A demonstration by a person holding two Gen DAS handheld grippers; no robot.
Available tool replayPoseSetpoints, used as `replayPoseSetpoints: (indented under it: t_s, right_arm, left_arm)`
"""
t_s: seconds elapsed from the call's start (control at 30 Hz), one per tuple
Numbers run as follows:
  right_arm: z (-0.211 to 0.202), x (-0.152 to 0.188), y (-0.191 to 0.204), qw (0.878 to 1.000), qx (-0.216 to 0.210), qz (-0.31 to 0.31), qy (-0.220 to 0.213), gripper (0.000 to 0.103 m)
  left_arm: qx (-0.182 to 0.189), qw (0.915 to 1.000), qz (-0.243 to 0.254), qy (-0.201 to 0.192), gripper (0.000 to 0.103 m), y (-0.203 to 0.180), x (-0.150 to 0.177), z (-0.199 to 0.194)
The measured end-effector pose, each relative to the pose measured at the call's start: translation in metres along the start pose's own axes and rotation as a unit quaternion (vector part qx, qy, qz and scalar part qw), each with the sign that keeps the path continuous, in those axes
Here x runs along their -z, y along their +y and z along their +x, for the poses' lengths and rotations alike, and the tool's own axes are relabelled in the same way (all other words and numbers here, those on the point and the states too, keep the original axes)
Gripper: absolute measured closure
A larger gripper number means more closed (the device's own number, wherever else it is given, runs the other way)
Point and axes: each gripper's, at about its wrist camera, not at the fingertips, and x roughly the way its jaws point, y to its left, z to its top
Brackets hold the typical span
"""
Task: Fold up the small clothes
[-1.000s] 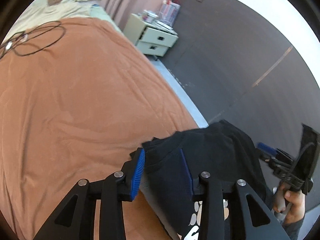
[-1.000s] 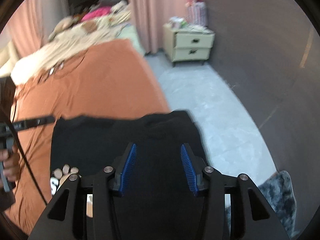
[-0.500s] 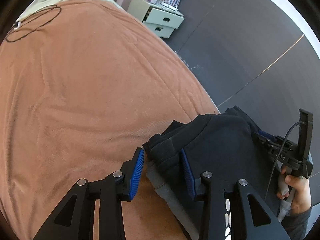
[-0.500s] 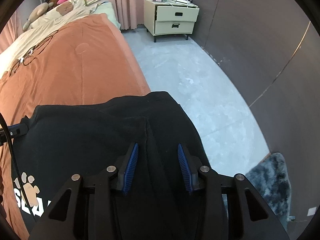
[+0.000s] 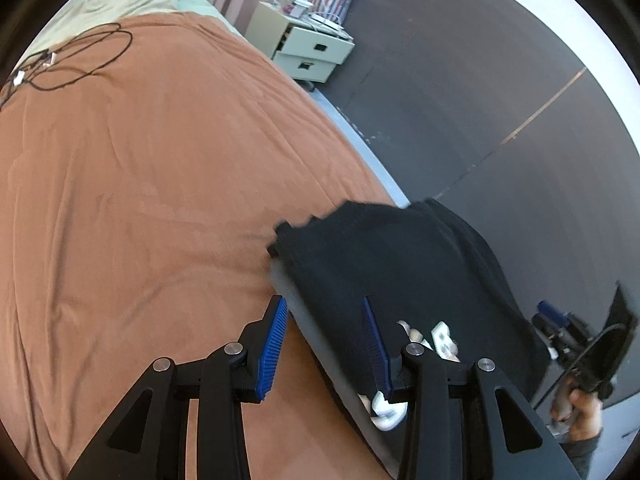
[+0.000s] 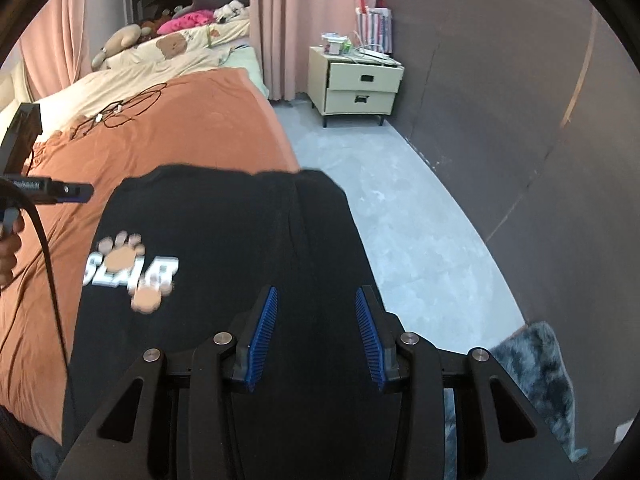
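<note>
At bed (image 5: 140,184) edge, black shirt (image 6: 248,248) is overhung toward floor (image 6: 400,220). Left gripper (image 5: 324,340) and right gripper (image 6: 316,328) spread, nothing pinched. Risk judged: shirt slid off.

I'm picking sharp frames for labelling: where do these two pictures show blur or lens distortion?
Left wrist view: the black garment has a smeared, jagged far edge, while the orange bedspread looks sharp; the fisheye bows the bed edge. Right wrist view: the garment's printed lettering is motion-blurred, the nightstand stays crisp, and the wall seam curves.
</note>
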Motion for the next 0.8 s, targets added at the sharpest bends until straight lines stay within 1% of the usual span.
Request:
replayPoseSetpoints:
  t_s: [0.13, 0.2, 0.27, 0.33, 0.37, 0.47, 0.57, 0.67, 0.8]
  right_arm:
    - [-0.015, 0.041, -0.010, 0.999, 0.006, 0.032, -0.010, 0.066]
    - [-0.032, 0.060, -0.008, 0.999, 0.004, 0.048, -0.014, 0.066]
    - [-0.032, 0.076, -0.010, 0.998, 0.018, 0.056, -0.006, 0.066]
    - [-0.031, 0.083, -0.016, 0.997, 0.031, 0.066, 0.000, 0.066]
    - [-0.030, 0.087, -0.019, 0.996, 0.031, 0.079, 0.003, 0.066]
    - [-0.026, 0.099, -0.031, 0.992, 0.019, 0.123, 0.006, 0.066]
    - [-0.030, 0.107, -0.041, 0.987, 0.007, 0.163, 0.008, 0.066]
    - [-0.044, 0.112, -0.040, 0.986, 0.020, 0.166, 0.016, 0.066]
    - [-0.066, 0.107, -0.037, 0.986, 0.036, 0.161, 0.024, 0.066]
  left_arm:
    - [0.010, 0.9998, 0.017, 0.004, 0.062, -0.014, 0.015, -0.010]
    - [0.014, 0.9995, 0.026, 0.010, 0.062, -0.024, 0.027, -0.010]
    - [0.014, 0.9992, 0.035, 0.017, 0.062, -0.031, 0.036, -0.006]
    - [0.016, 0.9989, 0.037, 0.023, 0.062, -0.038, 0.043, -0.003]
    - [0.020, 0.9987, 0.038, 0.026, 0.062, -0.043, 0.050, -0.001]
    - [0.022, 0.9983, 0.044, 0.032, 0.062, -0.051, 0.066, 0.002]
    - [0.024, 0.9976, 0.049, 0.042, 0.062, -0.056, 0.082, 0.001]
    - [0.025, 0.9973, 0.054, 0.043, 0.062, -0.058, 0.091, -0.006]
    - [0.022, 0.9979, 0.052, 0.032, 0.062, -0.059, 0.102, -0.026]
